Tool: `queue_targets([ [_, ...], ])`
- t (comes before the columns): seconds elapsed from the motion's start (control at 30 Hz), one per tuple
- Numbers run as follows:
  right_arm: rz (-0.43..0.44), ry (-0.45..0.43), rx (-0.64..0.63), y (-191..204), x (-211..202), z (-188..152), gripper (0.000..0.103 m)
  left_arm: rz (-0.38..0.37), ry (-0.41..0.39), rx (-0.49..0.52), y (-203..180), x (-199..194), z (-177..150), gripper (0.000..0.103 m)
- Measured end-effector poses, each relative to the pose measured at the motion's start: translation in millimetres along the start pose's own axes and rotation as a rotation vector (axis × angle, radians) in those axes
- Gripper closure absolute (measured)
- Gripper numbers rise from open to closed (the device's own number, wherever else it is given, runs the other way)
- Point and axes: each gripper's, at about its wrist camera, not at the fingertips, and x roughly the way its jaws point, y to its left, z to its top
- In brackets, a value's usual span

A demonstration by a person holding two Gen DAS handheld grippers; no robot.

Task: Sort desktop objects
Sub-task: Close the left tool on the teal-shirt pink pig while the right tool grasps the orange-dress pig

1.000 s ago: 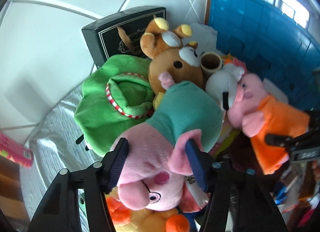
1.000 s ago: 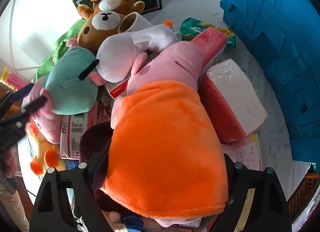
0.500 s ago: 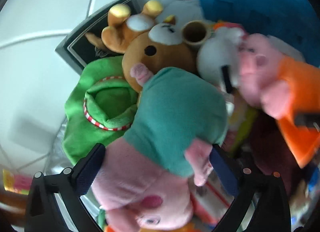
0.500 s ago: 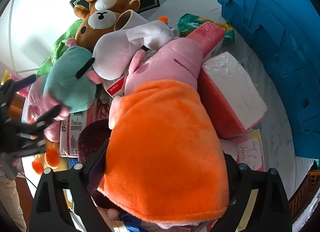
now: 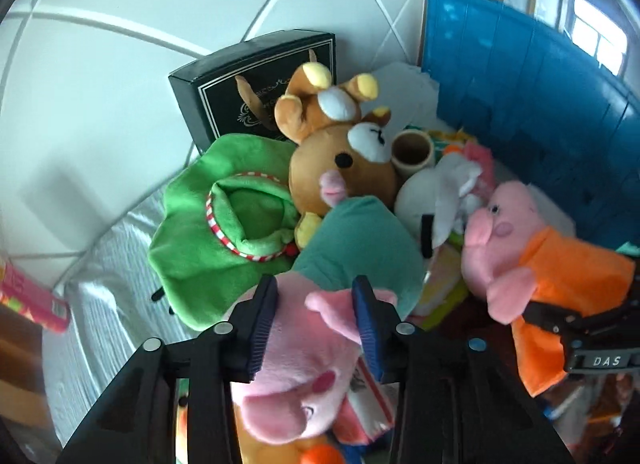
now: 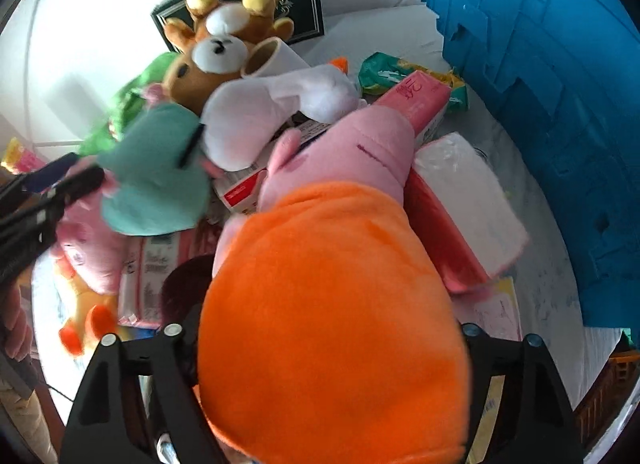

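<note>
My left gripper [image 5: 316, 306] is shut on a pink pig plush in a teal dress [image 5: 356, 240], its blue pads squeezing the pink neck; the pig also shows in the right wrist view [image 6: 156, 179]. My right gripper [image 6: 324, 348] holds a pink pig plush in an orange dress [image 6: 332, 304], which fills the space between the fingers and hides the fingertips. That pig shows at the right of the left wrist view [image 5: 560, 264]. A brown bear plush [image 5: 344, 155], a white plush [image 5: 436, 191] and a green plush [image 5: 224, 223] lie in the pile behind.
A blue plastic crate [image 5: 540, 75] stands at the right. A black box [image 5: 256, 79] leans on the white tiled wall. Pink tissue packs [image 6: 456, 199], a cardboard tube [image 5: 412, 147] and a yellow-orange toy [image 6: 84, 320] lie in the pile on the white cloth.
My left gripper opened wide half a second ago, then closed tight on the teal-dress pig's neck. My right gripper stays around the orange-dress pig, shifted slightly.
</note>
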Motion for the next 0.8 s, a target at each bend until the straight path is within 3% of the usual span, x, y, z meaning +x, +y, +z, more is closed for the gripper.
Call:
queue_targets([
  [0.03,0.002,0.000,-0.006,-2.2,-6.4,-2.9,0.023,0.003,0.000,0.004,2.3,-1.8,0.5,0.050],
  [0.07,0.006,-0.002,-0.009,-4.9,-12.0,-5.0,0.023,0.016,-0.007,0.013,3.2,-2.4,0.4,0.027],
  [0.13,0.006,-0.012,-0.011,-13.8,-23.3,-9.1,0.023,0.045,-0.025,0.035,4.8,-4.1,-0.7,0.014],
  [0.17,-0.005,-0.014,-0.010,-17.6,-25.3,-10.1,0.023,0.060,-0.035,0.047,5.7,-5.4,-1.7,0.014],
  [0.3,-0.011,-0.009,0.018,-34.2,-25.2,-17.9,0.023,0.088,-0.016,-0.057,31.4,-9.3,-13.3,0.014],
  [0.47,0.024,0.023,0.068,-47.1,-7.7,-33.2,0.022,0.068,0.030,-0.132,51.0,-7.0,-43.8,0.014],
  [0.63,0.035,0.019,0.083,-49.8,-4.4,-35.8,0.020,0.061,0.051,-0.096,28.5,3.3,-69.4,0.014],
  [0.8,0.015,0.018,0.065,-44.0,-3.4,-36.1,0.019,0.136,0.097,-0.106,15.6,46.1,-61.9,0.014],
])
